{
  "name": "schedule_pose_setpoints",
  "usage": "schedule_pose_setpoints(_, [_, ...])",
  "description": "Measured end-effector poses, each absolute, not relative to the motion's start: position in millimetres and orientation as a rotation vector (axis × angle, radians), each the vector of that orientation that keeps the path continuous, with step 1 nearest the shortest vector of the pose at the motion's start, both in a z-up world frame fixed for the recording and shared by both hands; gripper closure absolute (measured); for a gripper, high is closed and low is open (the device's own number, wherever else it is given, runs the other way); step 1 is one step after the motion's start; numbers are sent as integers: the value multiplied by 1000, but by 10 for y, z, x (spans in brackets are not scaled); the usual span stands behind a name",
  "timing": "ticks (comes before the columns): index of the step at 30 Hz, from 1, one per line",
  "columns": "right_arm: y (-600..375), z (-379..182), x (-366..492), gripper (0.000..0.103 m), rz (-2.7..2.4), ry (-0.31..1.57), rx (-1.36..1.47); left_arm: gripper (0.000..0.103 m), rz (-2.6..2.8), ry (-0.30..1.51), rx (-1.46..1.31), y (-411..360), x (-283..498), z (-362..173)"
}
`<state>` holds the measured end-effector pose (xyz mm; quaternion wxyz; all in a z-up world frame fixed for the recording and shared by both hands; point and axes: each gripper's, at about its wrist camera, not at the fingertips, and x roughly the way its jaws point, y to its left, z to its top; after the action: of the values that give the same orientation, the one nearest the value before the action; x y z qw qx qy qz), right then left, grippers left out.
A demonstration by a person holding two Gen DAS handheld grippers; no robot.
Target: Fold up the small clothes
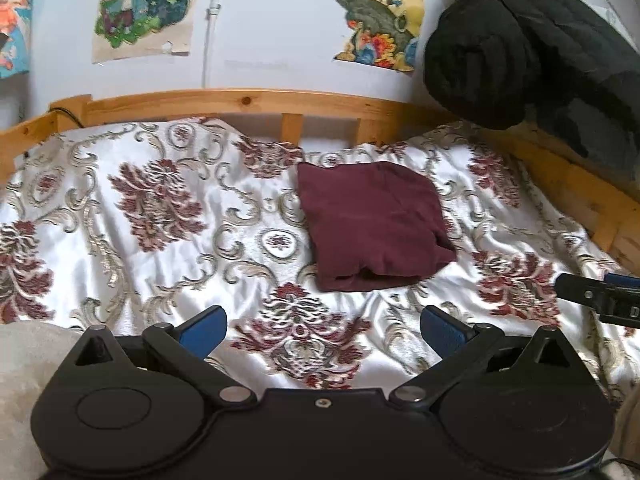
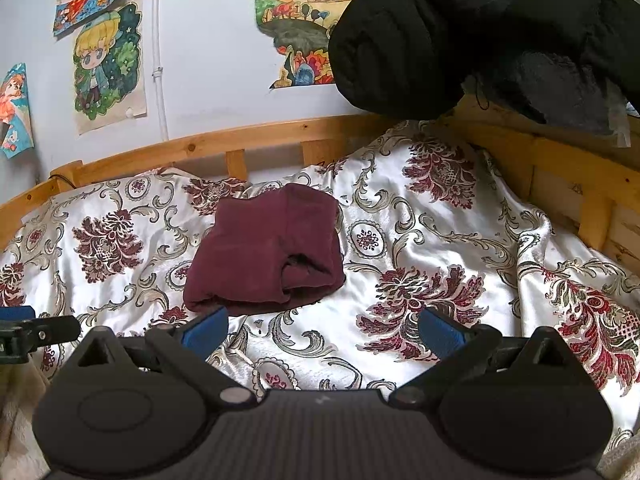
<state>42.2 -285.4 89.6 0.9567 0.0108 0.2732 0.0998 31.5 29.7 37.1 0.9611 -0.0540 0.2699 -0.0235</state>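
Left gripper [image 1: 323, 326]: jaws standing wide apart, nothing between the blue-padded fingers [image 1: 204, 330]. It is hovering over the bedspread, not touching any cloth. Its tip is also showing at the left edge of the right wrist view [image 2: 24, 330], too cropped there to judge.

Right gripper [image 2: 323, 328]: jaws likewise spread wide, blue pads [image 2: 440, 334] holding nothing. It is hanging above the spread, just short of the garment's near edge. Part of it is poking in at the right edge of the left wrist view [image 1: 600, 298].

Folded maroon soft-knit garment [image 2: 266, 252]: lying flat on the bed as a compact, roughly square bundle, free of both grippers. In the left wrist view the garment [image 1: 370, 224] is sitting ahead and a little right of centre; in the right wrist view it is ahead and left of centre, so it is lying between the two grippers' lines. Its near edge is showing layered folds with a small dark opening.

Surface: a shiny white satin bedspread with maroon and grey-gold floral scrollwork [image 2: 440, 248], wrinkled, covering the mattress.

Surround: light pine wooden bed rail [image 2: 280, 136] running behind and along the right side. A bulky black quilted jacket [image 2: 460, 32] is draping over the rail's right corner. Coloured cartoon drawings on paper [image 2: 106, 68] are hanging on the white wall behind.
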Motion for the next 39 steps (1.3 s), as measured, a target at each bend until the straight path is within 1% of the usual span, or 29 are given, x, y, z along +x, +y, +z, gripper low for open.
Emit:
schedule_pose_setpoints(17, [-2821, 907, 410, 0, 223, 560, 6, 1, -47, 519, -122, 330, 275, 403])
schedule_pose_setpoints(39, [-2804, 909, 405, 0, 222, 562, 5, 1, -41, 526, -126, 341, 278, 402])
